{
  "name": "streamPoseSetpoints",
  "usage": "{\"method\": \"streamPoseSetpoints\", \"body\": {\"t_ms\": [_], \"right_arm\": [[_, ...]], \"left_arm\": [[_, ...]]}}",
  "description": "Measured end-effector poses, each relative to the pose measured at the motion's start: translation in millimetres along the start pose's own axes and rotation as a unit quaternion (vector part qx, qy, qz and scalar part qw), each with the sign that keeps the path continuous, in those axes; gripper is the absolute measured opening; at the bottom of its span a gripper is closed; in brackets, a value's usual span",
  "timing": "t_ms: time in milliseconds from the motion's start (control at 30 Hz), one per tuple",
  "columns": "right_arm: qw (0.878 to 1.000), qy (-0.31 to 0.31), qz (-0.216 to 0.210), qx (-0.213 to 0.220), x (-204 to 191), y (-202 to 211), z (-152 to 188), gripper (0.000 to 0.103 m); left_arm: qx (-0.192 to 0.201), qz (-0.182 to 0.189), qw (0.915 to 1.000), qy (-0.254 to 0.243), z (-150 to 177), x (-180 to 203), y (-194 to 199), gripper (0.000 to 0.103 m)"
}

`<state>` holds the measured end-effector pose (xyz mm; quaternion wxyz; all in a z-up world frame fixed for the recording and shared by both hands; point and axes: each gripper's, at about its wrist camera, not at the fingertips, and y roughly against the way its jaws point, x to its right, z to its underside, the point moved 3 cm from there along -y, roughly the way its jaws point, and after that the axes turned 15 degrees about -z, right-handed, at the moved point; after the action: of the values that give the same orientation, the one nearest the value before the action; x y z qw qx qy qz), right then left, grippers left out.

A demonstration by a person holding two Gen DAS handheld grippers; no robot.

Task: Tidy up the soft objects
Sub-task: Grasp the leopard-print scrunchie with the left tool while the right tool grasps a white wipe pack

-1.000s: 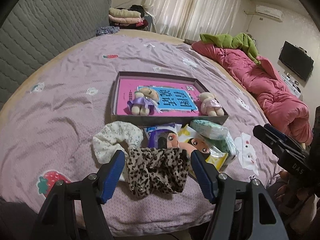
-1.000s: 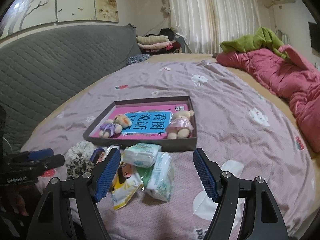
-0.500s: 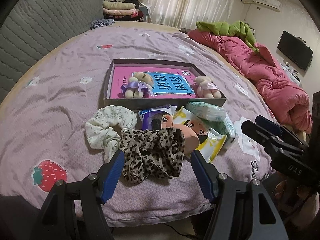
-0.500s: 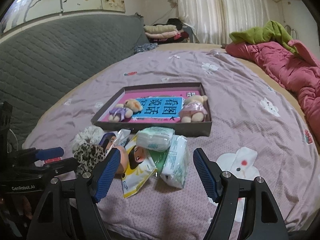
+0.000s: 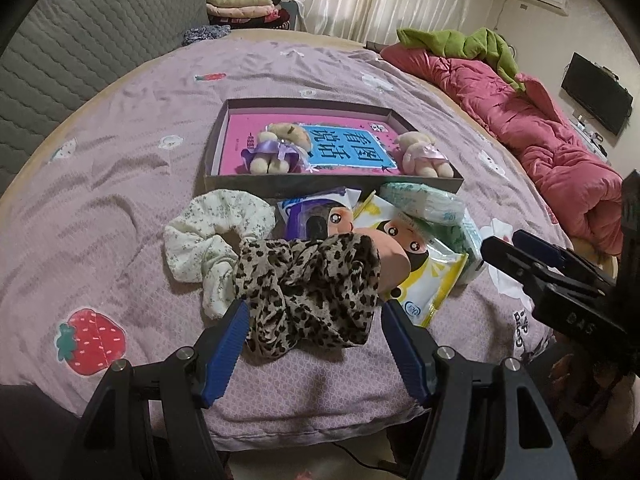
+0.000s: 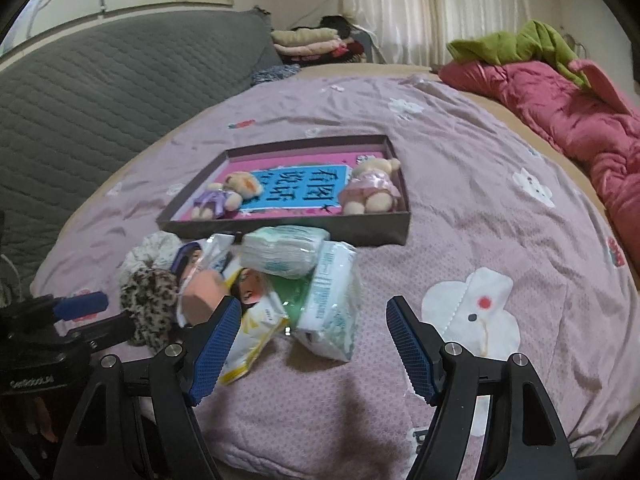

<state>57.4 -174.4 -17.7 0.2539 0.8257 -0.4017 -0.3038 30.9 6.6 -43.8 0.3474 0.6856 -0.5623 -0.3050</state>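
Observation:
A leopard-print scrunchie (image 5: 308, 288) lies on the purple bedspread just ahead of my left gripper (image 5: 316, 332), which is open with its blue pads on either side of the scrunchie's near end. A cream floral scrunchie (image 5: 212, 236) lies to its left. Cartoon-face packets (image 5: 404, 260) and tissue packs (image 6: 288, 254) are heaped in front of a shallow dark box (image 5: 332, 184) that holds two small plush bears (image 5: 280, 148) on a pink and blue book. My right gripper (image 6: 314, 340) is open above the near tissue pack (image 6: 332, 304).
A red quilt (image 5: 540, 136) with a green garment on it runs along the bed's right side. A grey quilted headboard (image 6: 100, 80) rises at the left. Folded clothes (image 5: 240, 2) are stacked at the back by the curtains. The bed's near edge is just below both grippers.
Both grippers have sunk and tilted down toward the heap, which now looks larger and closer. The jaws have kept their width. No object has moved.

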Motion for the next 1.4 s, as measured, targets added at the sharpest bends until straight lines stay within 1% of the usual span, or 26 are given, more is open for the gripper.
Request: {"method": "streamPoseSetpoints", "body": {"t_ms": [133, 233, 500, 567, 700, 800, 967, 1033, 1100, 1200, 1333, 1400], "right_arm": [[1.000, -0.003, 0.017, -0.016, 5.3, -14.6, 0.0, 0.076], [0.999, -0.004, 0.025, -0.019, 8.7, -21.0, -0.5, 0.076], [0.999, -0.016, 0.031, -0.028, 15.1, -29.6, 0.0, 0.076], [0.999, -0.023, 0.027, -0.034, 18.1, -32.5, 1.2, 0.076], [0.999, -0.030, 0.031, -0.033, 22.7, -35.0, 1.7, 0.076], [0.998, -0.026, 0.042, -0.035, 23.8, -38.0, 1.9, 0.076], [0.998, -0.031, 0.039, -0.034, 26.9, -38.9, 0.6, 0.076], [0.998, -0.033, 0.034, -0.034, 26.5, -39.2, -0.5, 0.071], [0.998, -0.026, 0.039, -0.035, 26.1, -39.2, -2.3, 0.058], [0.998, -0.022, 0.046, -0.038, 29.7, -40.1, -4.3, 0.045], [0.997, -0.047, 0.040, -0.039, 40.9, -41.6, -3.3, 0.040], [0.997, -0.055, 0.037, -0.042, 44.9, -43.6, -2.7, 0.036]], "left_arm": [[-0.007, -0.001, 1.0000, 0.001, 1.1, 0.1, -5.0, 0.068], [-0.010, -0.001, 0.9999, 0.003, 1.3, 0.2, -7.7, 0.068], [-0.019, -0.003, 0.9998, -0.006, 0.4, 6.7, -17.2, 0.068], [-0.026, -0.005, 0.9996, -0.008, -0.1, 6.4, -21.5, 0.068], [-0.033, -0.004, 0.9994, 0.003, -3.8, -0.2, -28.4, 0.068], [-0.035, -0.002, 0.9993, 0.011, -6.3, -5.0, -31.9, 0.068], [-0.041, 0.002, 0.9991, 0.012, -6.7, -6.8, -35.5, 0.068], [-0.043, 0.003, 0.9990, 0.011, -7.0, -6.3, -37.6, 0.068], [-0.044, 0.006, 0.9989, 0.013, -8.0, -7.2, -38.6, 0.068], [-0.046, 0.012, 0.9987, 0.017, -9.6, -8.0, -40.0, 0.068], [-0.048, 0.016, 0.9986, 0.018, -10.8, -7.5, -42.6, 0.068], [-0.049, 0.018, 0.9985, 0.019, -11.5, -7.6, -44.3, 0.067]]}}
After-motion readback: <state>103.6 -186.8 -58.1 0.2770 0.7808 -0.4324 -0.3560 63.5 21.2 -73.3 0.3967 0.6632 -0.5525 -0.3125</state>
